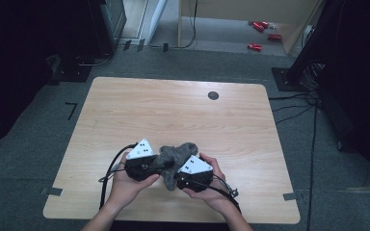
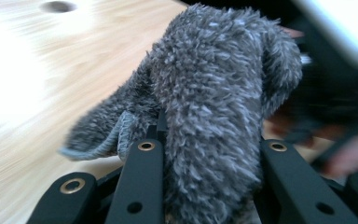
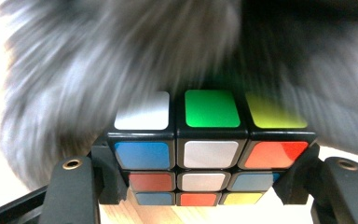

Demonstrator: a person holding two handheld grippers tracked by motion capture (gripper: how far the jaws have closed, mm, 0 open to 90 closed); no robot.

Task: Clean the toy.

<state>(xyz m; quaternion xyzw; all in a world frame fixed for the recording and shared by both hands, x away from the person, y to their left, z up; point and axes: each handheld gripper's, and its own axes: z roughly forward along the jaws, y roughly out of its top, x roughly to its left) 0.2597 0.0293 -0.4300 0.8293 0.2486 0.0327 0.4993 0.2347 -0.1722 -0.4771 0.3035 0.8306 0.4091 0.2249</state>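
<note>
A grey fluffy cloth (image 1: 177, 155) is bunched between my two grippers near the table's front edge. My left gripper (image 1: 164, 167) points right and is shut on a thick fold of that cloth (image 2: 209, 93), which bulges up between the black fingers (image 2: 142, 172). My right gripper (image 1: 178, 179) points left toward the cloth. In the right gripper view it (image 3: 209, 168) is shut on a colour puzzle cube (image 3: 209, 154), with the pads pressed on the cube's two sides. The blurred grey cloth (image 3: 98, 60) lies right behind and over the cube.
The light wooden table (image 1: 173, 115) has a round hole (image 1: 213, 95) near its far edge. Cables trail from both grippers (image 1: 107, 175). Red cans (image 1: 260, 26) lie on the floor beyond the table, and dark stands with cables (image 1: 298, 103) flank its right side.
</note>
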